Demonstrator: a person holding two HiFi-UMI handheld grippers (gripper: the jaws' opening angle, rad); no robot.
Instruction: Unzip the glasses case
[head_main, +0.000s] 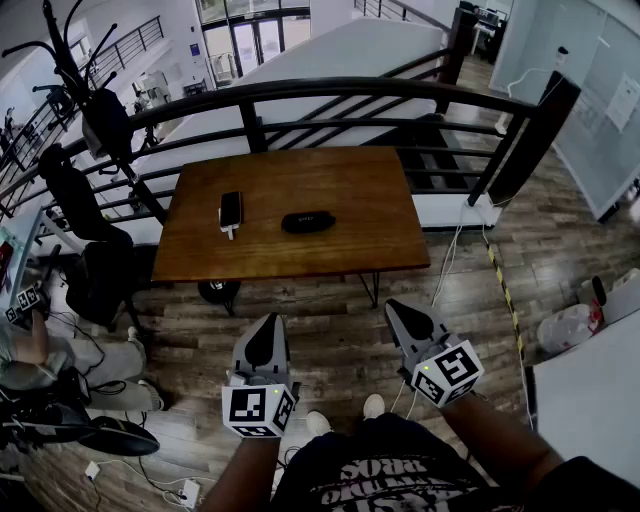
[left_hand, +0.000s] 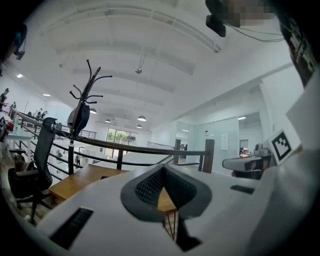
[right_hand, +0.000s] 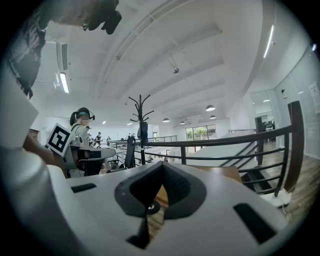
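Glasses case (head_main: 307, 221) is seen lying flat near the middle of the table (head_main: 370, 245), centre of the head view, zipper untouched. A dark slab (head_main: 231, 211) (phone or power bank, can't be told) is placed just left of it, apart. Left claw (head_main: 266, 330) and right claw (head_main: 405, 315) are held about level in the lower frame, well short of the table edge. Both are closed tip to tip, nothing gripped. The closed, low carry is presumably for the approach. Task judged not started.
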